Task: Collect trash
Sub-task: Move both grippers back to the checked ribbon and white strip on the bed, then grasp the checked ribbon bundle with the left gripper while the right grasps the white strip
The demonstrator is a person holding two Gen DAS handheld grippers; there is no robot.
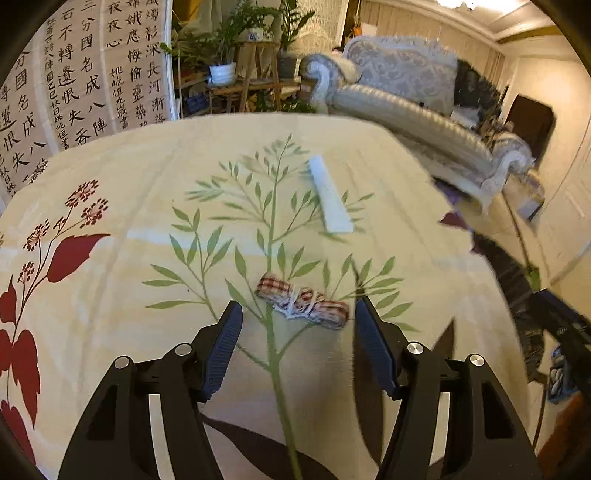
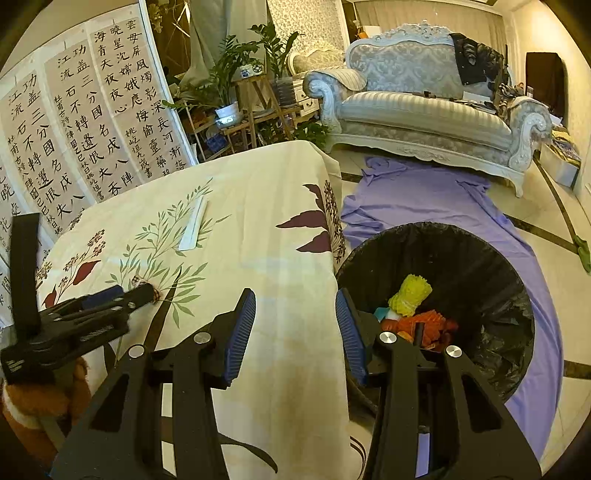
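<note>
Left wrist: left claw (image 1: 297,314) spread, nothing pinched, checkered ribbon bundle (image 1: 302,300) lies on surface (image 1: 129,206) between the tips; white strip (image 1: 330,195) farther off. Right wrist: right claw (image 2: 295,306) spread and empty, at the surface edge beside black-lined bin (image 2: 480,266) holding yellow and orange scraps (image 2: 410,295).

Warm, dim indoor light comes from a glaring ceiling lamp (image 1: 476,5). Fisheye curvature bends the edges. The left wrist view is motion-blurred.

sofa (image 2: 424,107): pale, ornate — far side of room
plants (image 2: 236,70): on wooden stand
floor sheet (image 2: 424,199): purple — before sofa
</note>
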